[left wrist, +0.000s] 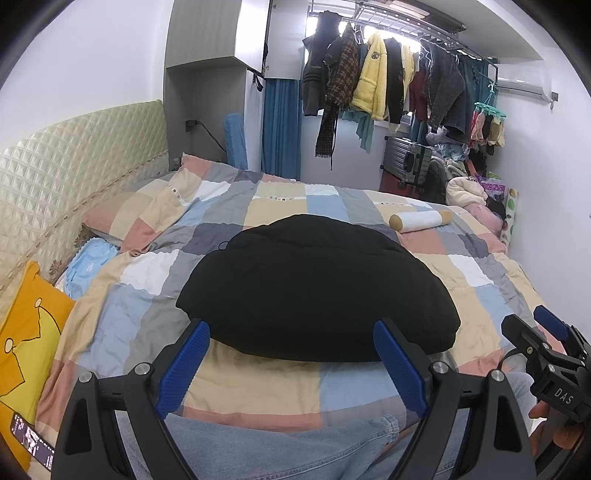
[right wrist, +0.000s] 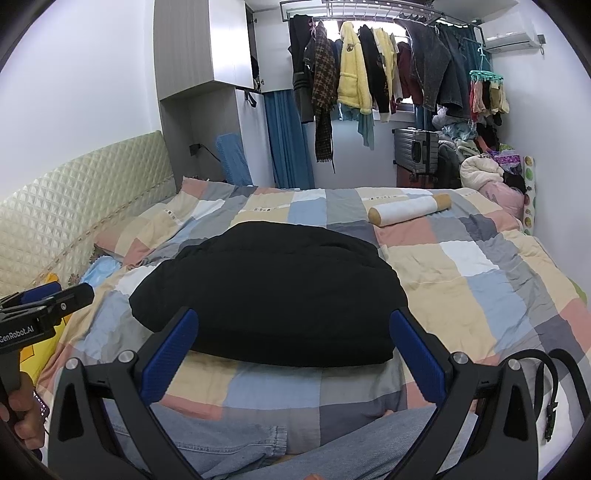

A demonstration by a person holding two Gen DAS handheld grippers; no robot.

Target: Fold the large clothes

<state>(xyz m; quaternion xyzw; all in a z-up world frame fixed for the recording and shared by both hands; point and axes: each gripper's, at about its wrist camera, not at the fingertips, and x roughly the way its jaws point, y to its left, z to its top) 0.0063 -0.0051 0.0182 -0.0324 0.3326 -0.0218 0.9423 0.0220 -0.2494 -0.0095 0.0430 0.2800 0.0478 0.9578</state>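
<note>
The left hand-held gripper (left wrist: 291,363) has its two blue fingers (left wrist: 183,363) wide apart, with nothing between them. It hangs just over the near edge of the bed (left wrist: 255,384). The right hand-held gripper (right wrist: 293,354) is the same — fingers far apart, holding nothing. Each one peeks into the other's view: the right one at 4 o'clock in the left wrist view, the left one at 9 o'clock in the right wrist view.

The big black garment (left wrist: 317,288) lies folded into a puffy bundle in the middle of the bed, on the checked quilt (left wrist: 480,266). Its near edge sits just past the finger tips, at 12 o'clock from each gripper, not touching them.

A white roll pillow (left wrist: 419,220) lies on the quilt at 1 o'clock, well apart from the bundle. A yellow pillow (left wrist: 29,328) sits at 9 o'clock by the headboard (left wrist: 74,158). Far back, coats hang on a clothes rack (left wrist: 406,22) — one is a yellow jacket (left wrist: 373,77). A black belt (right wrist: 550,384) lies at 4 o'clock in the right wrist view.
</note>
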